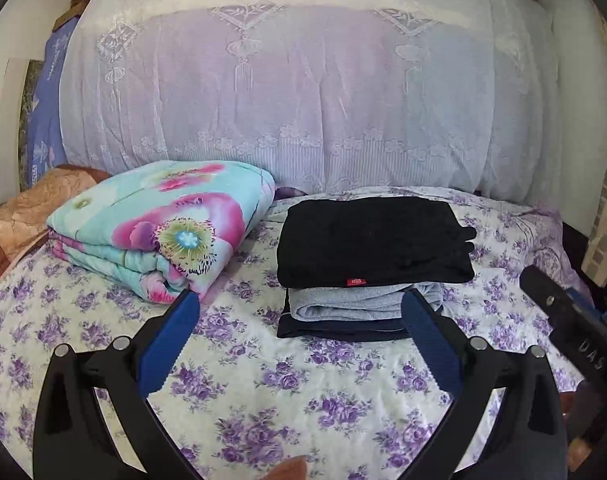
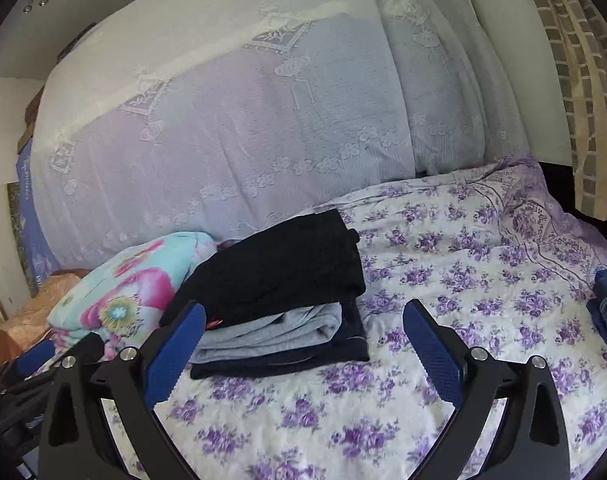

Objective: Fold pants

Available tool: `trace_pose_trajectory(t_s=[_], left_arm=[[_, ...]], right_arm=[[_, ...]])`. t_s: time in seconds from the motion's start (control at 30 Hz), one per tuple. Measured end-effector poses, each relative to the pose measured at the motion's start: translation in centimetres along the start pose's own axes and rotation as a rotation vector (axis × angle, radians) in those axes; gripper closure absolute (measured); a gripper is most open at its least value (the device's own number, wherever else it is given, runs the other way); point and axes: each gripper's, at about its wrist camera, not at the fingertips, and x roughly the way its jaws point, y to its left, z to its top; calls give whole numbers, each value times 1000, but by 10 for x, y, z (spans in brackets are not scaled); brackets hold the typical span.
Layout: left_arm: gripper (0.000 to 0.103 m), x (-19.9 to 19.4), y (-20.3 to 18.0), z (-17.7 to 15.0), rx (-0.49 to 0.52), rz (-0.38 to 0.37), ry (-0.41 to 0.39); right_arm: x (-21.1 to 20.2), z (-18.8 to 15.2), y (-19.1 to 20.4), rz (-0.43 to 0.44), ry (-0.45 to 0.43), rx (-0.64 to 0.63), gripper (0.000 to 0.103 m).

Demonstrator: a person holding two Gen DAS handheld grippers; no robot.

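Folded black fleece pants [image 1: 371, 240] top a stack of folded grey and dark garments [image 1: 355, 312] on the purple-flowered bed sheet [image 1: 303, 392], long axis running left to right. The left claw [image 1: 299, 300] stands wide open and empty, just near of the stack. The right claw [image 2: 303, 312], likewise open and empty, has the stack ahead-left. The left claw appears nearer.

Floral bed [image 1: 303, 400] bears folded pants stack [image 1: 371, 236], quilt [image 1: 163, 228].

Folded black pants [image 1: 369, 236] lie flat atop folded grey [image 1: 355, 302] and navy garments [image 1: 343, 330], stacked on the floral bedsheet [image 1: 303, 392].
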Motion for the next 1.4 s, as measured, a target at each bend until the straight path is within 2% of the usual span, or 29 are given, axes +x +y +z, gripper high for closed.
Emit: trace_pose_trajectory(t_s=[0.07, 0.1, 0.17, 0.2, 0.23, 0.33, 0.43, 0.63, 1.23, 1.33, 1.4], left_arm=[[5, 6, 0, -10, 16, 0, -5], [5, 12, -5, -16, 63, 9, 3], [5, 24, -12, -22, 143, 74, 41], [5, 29, -14, -24, 154, 122, 57], [5, 31, -14, -25, 153, 133, 67], [4, 32, -12, -26, 129, 57, 96], [4, 28, -10, -24, 121, 34, 95], [4, 21, -10, -20, 128, 45, 75], [4, 25, -5, -20, 87, 30, 100], [4, 21, -5, -19, 73, 6, 105], [4, 18, -4, -18, 64, -51, 108]], right_arm=[[6, -14, -3, 26, 12, -15, 3], [13, -19, -1, 16, 31, -46, 3], [23, -22, 2, -26, 67, -88, 3], [25, -24, 4, -23, 77, -104, 3], [25, -26, 5, -13, 78, -114, 3], [21, -26, 10, -8, 66, -132, 3], [18, -24, 10, 4, 58, -126, 3], [20, -27, 11, 5, 74, -124, 3], [19, -26, 12, 19, 80, -110, 3], [17, -25, 11, 14, 76, -101, 3], [16, -24, 12, 16, 74, -106, 3]])
